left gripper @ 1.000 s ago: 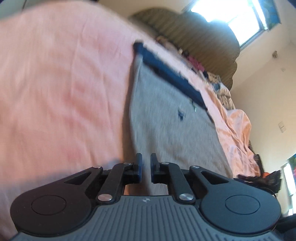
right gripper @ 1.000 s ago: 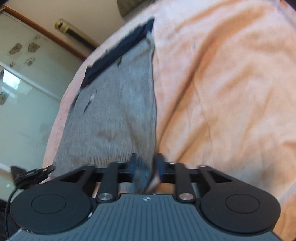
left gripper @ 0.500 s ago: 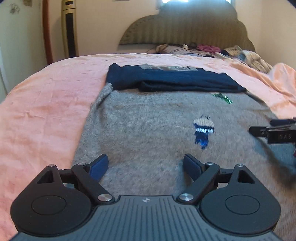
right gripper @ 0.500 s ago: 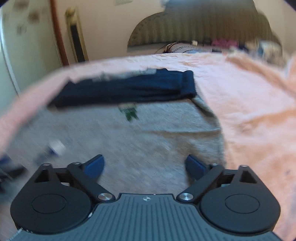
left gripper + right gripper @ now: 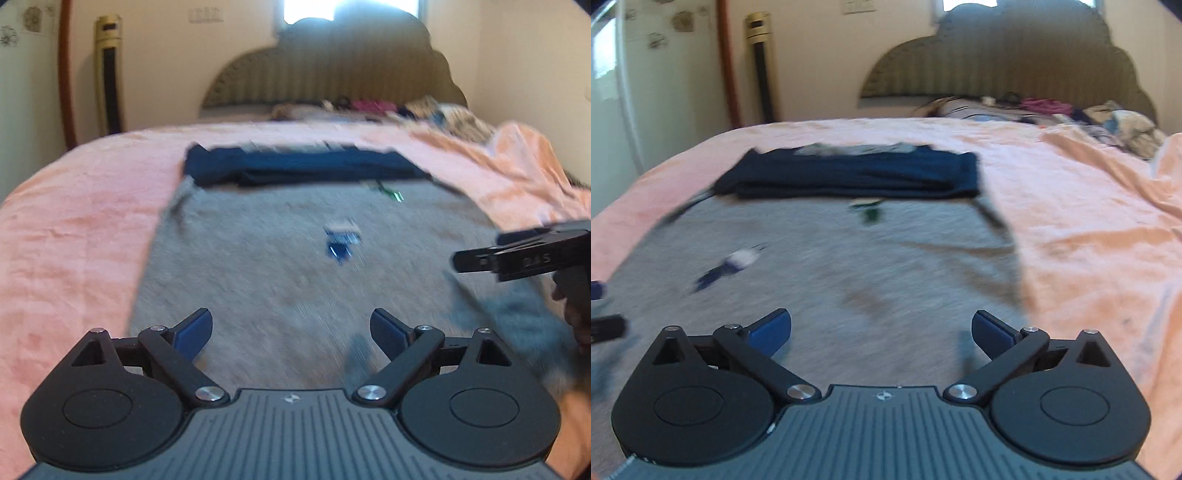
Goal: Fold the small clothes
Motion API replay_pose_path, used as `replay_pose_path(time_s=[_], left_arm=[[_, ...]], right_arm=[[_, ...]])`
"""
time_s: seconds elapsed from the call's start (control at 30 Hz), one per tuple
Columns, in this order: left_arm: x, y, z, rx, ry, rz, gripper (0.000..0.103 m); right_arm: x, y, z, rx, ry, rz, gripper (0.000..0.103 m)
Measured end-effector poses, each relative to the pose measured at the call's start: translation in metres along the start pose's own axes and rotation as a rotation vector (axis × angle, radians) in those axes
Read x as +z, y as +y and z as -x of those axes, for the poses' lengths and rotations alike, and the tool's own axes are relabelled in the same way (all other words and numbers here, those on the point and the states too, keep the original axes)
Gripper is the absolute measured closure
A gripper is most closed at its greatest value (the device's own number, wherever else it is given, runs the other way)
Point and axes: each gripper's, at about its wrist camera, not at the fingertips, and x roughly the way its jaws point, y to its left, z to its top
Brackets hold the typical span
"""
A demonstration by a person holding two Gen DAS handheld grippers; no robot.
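A small grey knitted garment (image 5: 280, 273) lies flat on the pink bed cover, with navy sleeves (image 5: 303, 168) folded across its far end and a small blue-and-white motif (image 5: 341, 240) in the middle. It also shows in the right wrist view (image 5: 849, 266), with the navy part (image 5: 857, 177) beyond. My left gripper (image 5: 291, 332) is open and empty above the garment's near edge. My right gripper (image 5: 881, 332) is open and empty above the near right part. The right gripper shows at the right of the left wrist view (image 5: 524, 254).
The pink bed cover (image 5: 1089, 229) spreads left and right of the garment. A padded headboard (image 5: 1004, 66) and a pile of clothes (image 5: 1071, 110) lie at the far end. A tall fan (image 5: 109, 74) stands by the wall at left.
Both grippers were shut on the garment's near edge one second ago. They have opened, let it go and swung level over it. The garment now lies flat.
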Motion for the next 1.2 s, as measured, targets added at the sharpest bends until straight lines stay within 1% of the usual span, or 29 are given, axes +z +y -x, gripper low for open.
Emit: replay_pose_path(time_s=[0.03, 0.07, 0.17, 0.23, 0.33, 0.37, 0.4, 0.43, 0.47, 0.5, 0.53, 0.57, 0.6, 0.63, 0.67, 0.7, 0.8, 0.83, 0.9, 0.93, 0.97, 1.0, 1.03, 1.07, 1.1, 1.13, 1.17, 1.2], left_arm=[[-0.006, -0.002, -0.006, 0.015, 0.040, -0.029, 0.009], [-0.012, -0.002, -0.004, 0.021, 0.016, -0.060, 0.009], [-0.018, 0.019, 0.007, 0.014, 0.022, -0.068, 0.008], [-0.024, 0.035, 0.014, 0.037, 0.020, -0.055, 0.008], [-0.021, 0.037, 0.027, 0.088, 0.038, -0.062, 0.008], [-0.019, 0.034, 0.032, 0.075, 0.032, -0.050, 0.008], [-0.018, 0.030, 0.038, 0.036, 0.017, -0.036, 0.008], [-0.017, 0.025, 0.042, -0.009, 0.002, -0.029, 0.008], [-0.017, 0.018, 0.045, -0.056, -0.009, -0.033, 0.008], [-0.019, 0.010, 0.044, -0.089, -0.007, -0.050, 0.008], [-0.021, 0.001, 0.040, -0.104, 0.014, -0.075, 0.008], [-0.025, -0.006, 0.033, -0.107, 0.044, -0.098, 0.008], [-0.030, -0.009, 0.029, -0.102, 0.064, -0.116, 0.008], [-0.036, -0.008, 0.030, -0.102, 0.042, -0.135, 0.008], [-0.041, -0.004, 0.031, -0.110, 0.026, -0.151, 0.008], [-0.044, 0.002, 0.035, -0.113, 0.022, -0.151, 0.008], [-0.046, 0.019, 0.049, -0.084, 0.041, -0.110, 0.007], [-0.045, 0.025, 0.055, -0.072, 0.038, -0.077, 0.008], [-0.044, 0.044, 0.070, -0.039, 0.015, 0.030, 0.008], [-0.044, 0.057, 0.076, -0.033, 0.008, 0.099, 0.008], [-0.045, 0.072, 0.081, -0.037, 0.012, 0.188, 0.008], [-0.048, 0.087, 0.082, -0.053, 0.036, 0.277, 0.008], [-0.051, 0.100, 0.080, -0.077, 0.068, 0.364, 0.008], [-0.055, 0.113, 0.081, -0.118, 0.062, 0.461, 0.008], [-0.058, 0.122, 0.084, -0.153, 0.051, 0.537, 0.008], [-0.059, 0.131, 0.083, -0.203, 0.060, 0.622, 0.007], [-0.060, 0.139, 0.082, -0.259, 0.064, 0.700, 0.006], [-0.061, 0.145, 0.077, -0.344, 0.074, 0.774, 0.006]], right_arm=[[-0.008, 0.008, -0.004, -0.014, 0.024, 0.049, 0.000], [-0.016, 0.011, 0.000, -0.020, -0.015, 0.074, 0.000], [-0.023, -0.012, 0.012, -0.010, -0.004, 0.061, 0.000], [-0.027, -0.035, 0.019, -0.015, -0.003, 0.007, 0.000], [-0.026, -0.040, 0.027, -0.065, 0.033, 0.010, 0.000], [-0.023, -0.035, 0.031, -0.091, 0.053, -0.009, 0.000], [-0.020, -0.028, 0.036, -0.091, 0.057, -0.021, 0.000], [-0.020, -0.019, 0.043, -0.052, 0.035, -0.020, 0.000], [-0.020, -0.007, 0.050, 0.007, 0.006, -0.007, 0.000], [-0.022, 0.006, 0.054, 0.056, -0.003, 0.018, 0.000], [-0.025, 0.017, 0.053, 0.083, 0.009, 0.048, 0.000], [-0.029, 0.028, 0.049, 0.093, 0.037, 0.090, 0.000], [-0.035, 0.035, 0.043, 0.085, 0.067, 0.129, 0.000], [-0.044, 0.037, 0.041, 0.079, 0.057, 0.149, 0.000], [-0.051, 0.031, 0.045, 0.093, 0.024, 0.145, 0.000], [-0.054, 0.023, 0.049, 0.110, 0.015, 0.134, 0.000], [-0.063, -0.001, 0.062, 0.085, 0.013, 0.104, 0.000], [-0.065, -0.005, 0.067, 0.081, 0.022, 0.097, 0.000], [-0.061, -0.012, 0.081, 0.085, 0.061, 0.052, 0.000], [-0.058, -0.020, 0.089, 0.099, 0.064, 0.011, 0.000], [-0.056, -0.029, 0.099, 0.113, 0.047, -0.035, 0.000], [-0.056, -0.046, 0.109, 0.122, 0.021, -0.103, 0.000], [-0.056, -0.062, 0.116, 0.131, 0.016, -0.178, 0.000], [-0.058, -0.084, 0.118, 0.152, 0.042, -0.283, 0.000], [-0.061, -0.103, 0.116, 0.184, 0.090, -0.387, 0.000], [-0.066, -0.119, 0.112, 0.223, 0.141, -0.489, 0.000], [-0.073, -0.133, 0.108, 0.284, 0.179, -0.589, 0.000], [-0.076, -0.141, 0.108, 0.326, 0.168, -0.641, 0.000]])
